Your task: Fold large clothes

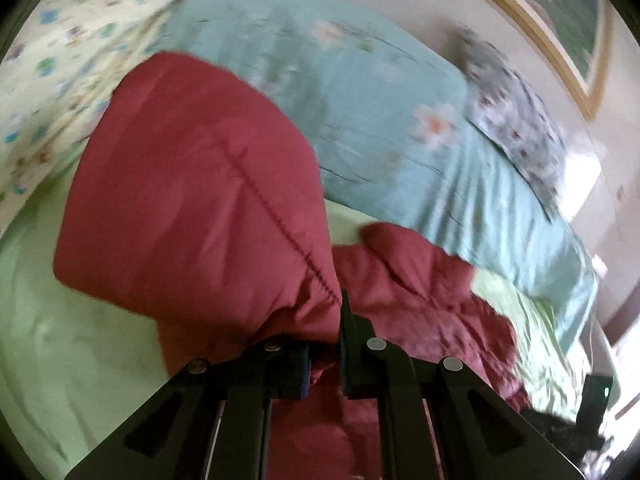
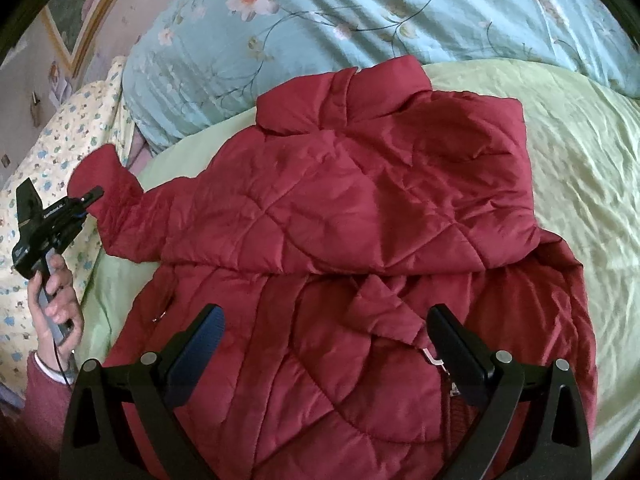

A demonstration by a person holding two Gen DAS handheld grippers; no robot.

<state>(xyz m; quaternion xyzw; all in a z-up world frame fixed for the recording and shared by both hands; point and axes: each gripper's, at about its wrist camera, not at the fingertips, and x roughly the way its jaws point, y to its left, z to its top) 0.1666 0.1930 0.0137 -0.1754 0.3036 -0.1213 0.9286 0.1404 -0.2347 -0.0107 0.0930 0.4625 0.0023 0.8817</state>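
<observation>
A dark red quilted jacket lies on a light green bedsheet, collar toward the pillows. One sleeve is folded across its back. My left gripper is shut on the cuff of the other sleeve and holds it lifted; it also shows in the right wrist view at the far left, pinching the sleeve end. My right gripper is open and empty, hovering above the jacket's lower part near a metal zipper pull.
A blue floral quilt lies rolled along the head of the bed. A pale patterned pillow sits at the left. A framed picture hangs on the wall. A small dark device stands beside the bed.
</observation>
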